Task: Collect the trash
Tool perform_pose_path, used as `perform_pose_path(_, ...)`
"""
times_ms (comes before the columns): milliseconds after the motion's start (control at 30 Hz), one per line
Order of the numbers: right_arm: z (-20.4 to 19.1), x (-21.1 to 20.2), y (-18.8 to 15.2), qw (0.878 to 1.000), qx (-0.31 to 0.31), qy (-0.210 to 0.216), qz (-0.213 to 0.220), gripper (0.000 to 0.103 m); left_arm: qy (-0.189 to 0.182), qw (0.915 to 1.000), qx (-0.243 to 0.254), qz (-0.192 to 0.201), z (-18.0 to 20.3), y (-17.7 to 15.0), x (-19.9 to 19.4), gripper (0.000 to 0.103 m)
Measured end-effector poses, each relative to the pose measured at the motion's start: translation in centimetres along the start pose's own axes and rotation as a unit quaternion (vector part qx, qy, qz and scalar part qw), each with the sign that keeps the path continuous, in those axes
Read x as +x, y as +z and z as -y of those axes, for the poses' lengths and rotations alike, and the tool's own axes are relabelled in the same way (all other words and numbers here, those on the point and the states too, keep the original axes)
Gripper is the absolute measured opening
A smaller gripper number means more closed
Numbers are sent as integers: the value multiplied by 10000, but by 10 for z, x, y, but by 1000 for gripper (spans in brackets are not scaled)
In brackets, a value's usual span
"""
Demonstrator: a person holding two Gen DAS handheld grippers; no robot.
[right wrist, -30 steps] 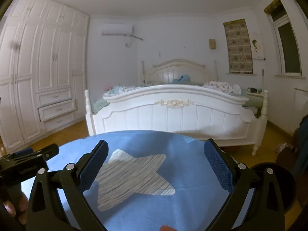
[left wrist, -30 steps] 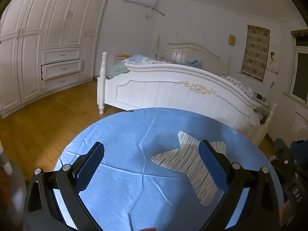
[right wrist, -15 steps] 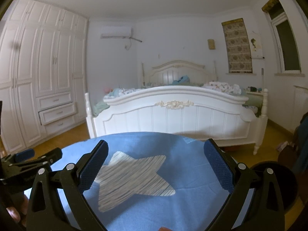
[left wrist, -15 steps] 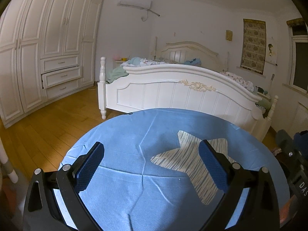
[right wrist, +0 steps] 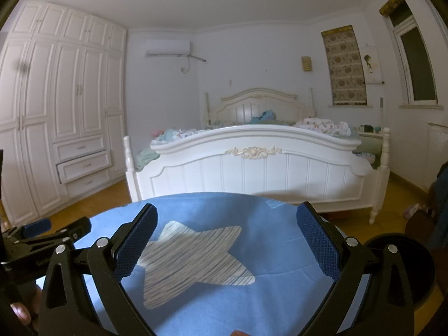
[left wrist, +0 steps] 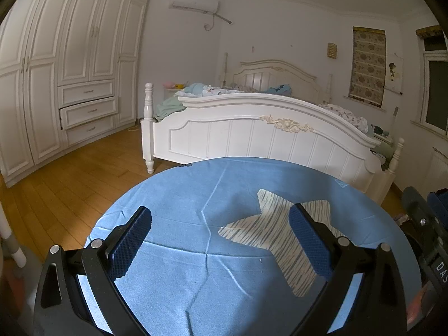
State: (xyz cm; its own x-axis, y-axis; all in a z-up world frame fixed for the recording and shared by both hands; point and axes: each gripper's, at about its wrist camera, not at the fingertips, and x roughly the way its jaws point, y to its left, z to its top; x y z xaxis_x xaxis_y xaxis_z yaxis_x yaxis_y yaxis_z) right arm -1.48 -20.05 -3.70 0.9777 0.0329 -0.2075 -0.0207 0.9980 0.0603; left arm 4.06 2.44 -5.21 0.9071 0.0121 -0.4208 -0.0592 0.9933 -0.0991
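A round table under a blue cloth [left wrist: 179, 274] with a grey striped star [left wrist: 268, 232] fills the lower half of both views; the cloth [right wrist: 268, 302] and star [right wrist: 190, 257] show again in the right wrist view. My left gripper [left wrist: 219, 221] hangs open above the cloth with nothing between its blue pads. My right gripper [right wrist: 226, 215] is open too, over the star and just as empty. No loose item lies on the visible cloth. A dark round bin [right wrist: 400, 266] stands low beside the table at the right.
A white bed [right wrist: 260, 173] piled with clothes stands just beyond the table. White wardrobes with a part-open drawer [left wrist: 86, 112] line the left wall over a wooden floor [left wrist: 64, 184]. The left gripper's body [right wrist: 42, 235] shows at the left edge.
The left wrist view has rolled level and tipped up slightly. The right wrist view has lifted a little. Both grippers stay open over the cloth.
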Motion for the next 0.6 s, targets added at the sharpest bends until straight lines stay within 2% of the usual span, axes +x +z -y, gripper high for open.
perform_pose_path(600, -2, 0, -1, 10000, 7, -11, 0, 98, -113, 9999, 10, 45, -5, 7, 9, 98)
